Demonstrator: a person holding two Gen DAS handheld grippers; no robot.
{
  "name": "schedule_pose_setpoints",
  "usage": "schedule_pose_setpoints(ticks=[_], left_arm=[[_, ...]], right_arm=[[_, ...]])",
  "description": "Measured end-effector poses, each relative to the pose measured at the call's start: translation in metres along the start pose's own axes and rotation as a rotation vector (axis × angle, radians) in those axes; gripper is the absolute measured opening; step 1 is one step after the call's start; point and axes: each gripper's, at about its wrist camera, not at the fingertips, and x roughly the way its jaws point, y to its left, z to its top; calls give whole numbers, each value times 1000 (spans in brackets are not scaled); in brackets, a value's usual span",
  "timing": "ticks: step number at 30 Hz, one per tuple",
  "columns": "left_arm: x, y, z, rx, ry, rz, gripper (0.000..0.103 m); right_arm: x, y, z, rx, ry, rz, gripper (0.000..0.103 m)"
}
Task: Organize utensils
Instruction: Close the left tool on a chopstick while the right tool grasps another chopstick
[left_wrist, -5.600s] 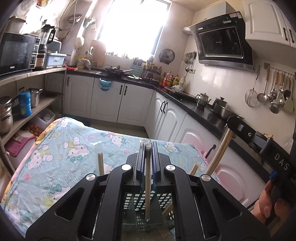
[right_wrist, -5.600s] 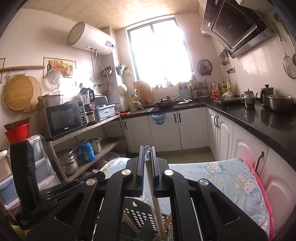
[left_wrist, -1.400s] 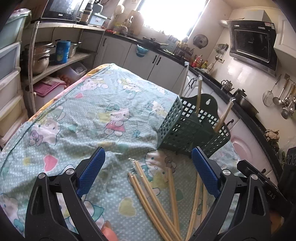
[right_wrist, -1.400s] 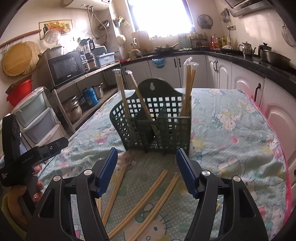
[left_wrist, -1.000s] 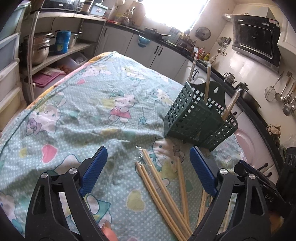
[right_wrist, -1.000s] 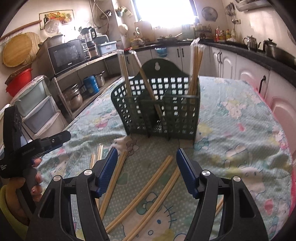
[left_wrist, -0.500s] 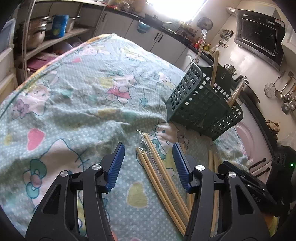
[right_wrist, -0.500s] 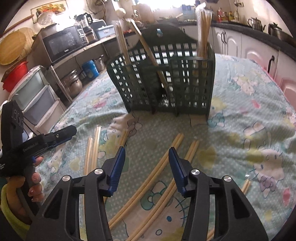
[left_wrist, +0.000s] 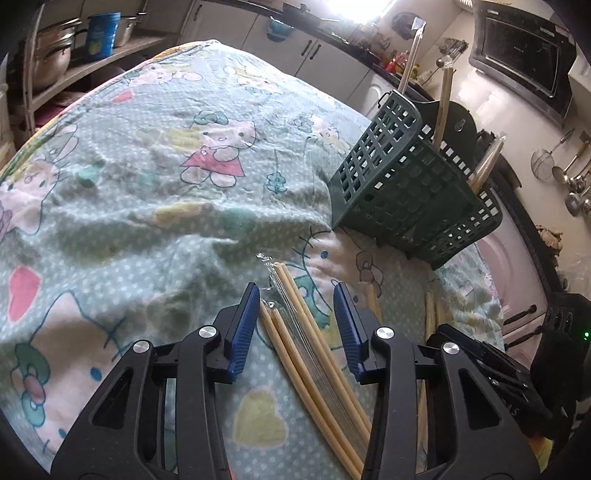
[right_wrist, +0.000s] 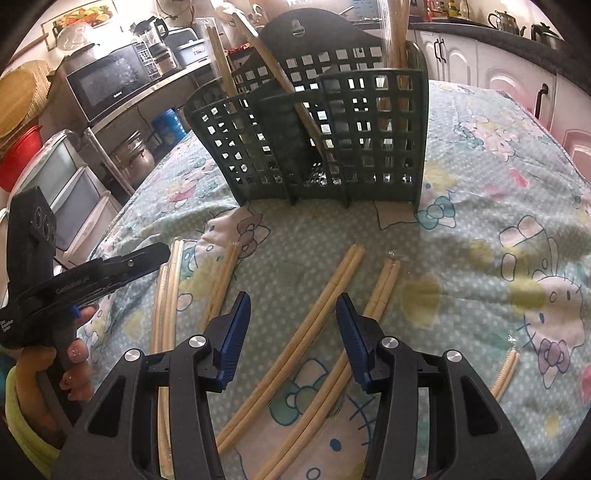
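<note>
The left hand-held gripper hangs low over the cloth-covered counter with its blue pads spread wide, straddling a pair of chopsticks in a clear sleeve but pinching nothing. The right hand-held gripper is likewise spread and empty, with another pale pair running diagonally between its pads.

To do the pickup well, each gripper should probably drop until the pads flank both sticks of its pair, then close squarely across them, since a grip set at a slant may roll one stick out or catch only the slippery sleeve. Gripping toward the middle of the length would likely keep the pair balanced for lifting.

The chopsticks are long, thin, cream-coloured rods, lying in loose pairs fanned over the cloth just in front of the dark green slotted basket. That basket stands upright on the cloth, divided into compartments, with several pairs already leaning inside it.
</note>
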Motion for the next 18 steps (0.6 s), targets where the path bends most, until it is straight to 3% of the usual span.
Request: schedule_pose_setpoints(ticks=[18], left_arm=[[26,-7,26,68,67,37,33]], right_arm=[[24,-9,19,26,31,-18,45]])
